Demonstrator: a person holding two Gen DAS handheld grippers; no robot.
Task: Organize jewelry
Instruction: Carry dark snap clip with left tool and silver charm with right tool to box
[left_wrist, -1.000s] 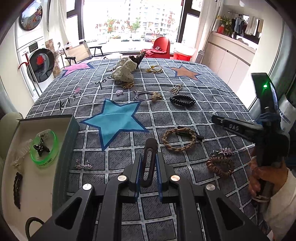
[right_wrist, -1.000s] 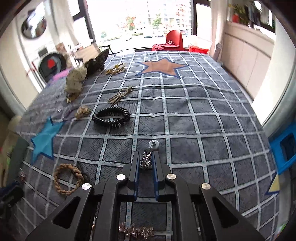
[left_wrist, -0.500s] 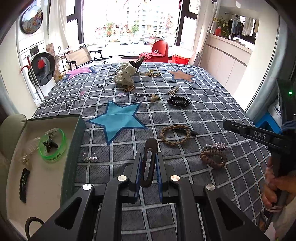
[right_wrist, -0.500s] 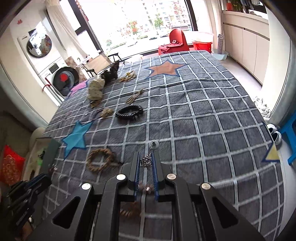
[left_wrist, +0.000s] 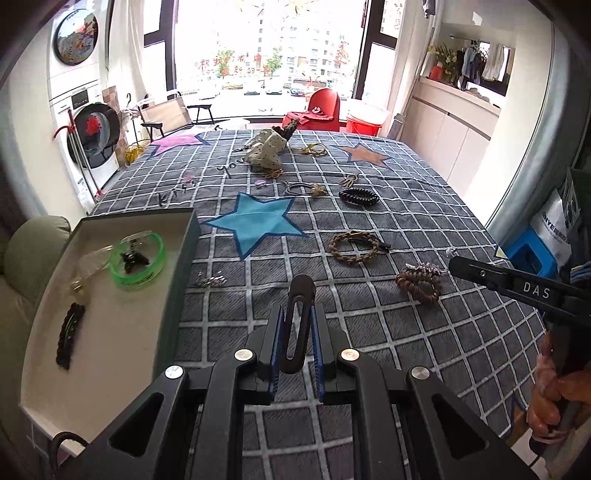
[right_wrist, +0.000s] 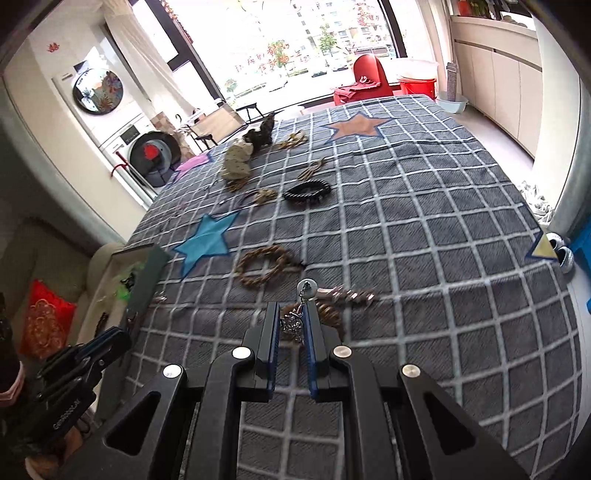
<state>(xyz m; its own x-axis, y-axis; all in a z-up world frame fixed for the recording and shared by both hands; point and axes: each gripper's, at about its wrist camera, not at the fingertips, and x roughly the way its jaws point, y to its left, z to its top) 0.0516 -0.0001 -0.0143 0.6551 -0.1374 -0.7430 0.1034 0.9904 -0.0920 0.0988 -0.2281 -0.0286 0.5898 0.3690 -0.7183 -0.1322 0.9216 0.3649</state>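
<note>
My left gripper (left_wrist: 297, 314) is shut on a black oval hair clip (left_wrist: 298, 325) that stands upright between the blue pads, above the checked bedspread. Left of it lies the open white box (left_wrist: 110, 332), holding a green bangle (left_wrist: 138, 260) and a black clip (left_wrist: 69, 334). My right gripper (right_wrist: 293, 314) is shut on a silver chain charm (right_wrist: 295, 319) with a round bead at its tip. That gripper also shows at the right of the left wrist view (left_wrist: 456, 263), near a brown braided band (left_wrist: 419, 284). In the right wrist view the box (right_wrist: 146, 280) sits far left.
More pieces lie on the bedspread (left_wrist: 406, 221): a braided brown ring (left_wrist: 354, 245), a black coil tie (left_wrist: 359, 195), a silver clip (left_wrist: 211, 280) beside the box, a spotted scrunchie (left_wrist: 267, 149). The bed's right edge drops to the floor by a blue stool (left_wrist: 532, 254).
Both grippers have drawn back and risen from the bedspread, each still holding its piece. The right wrist view has swung left, bringing the box and the left gripper into sight.
</note>
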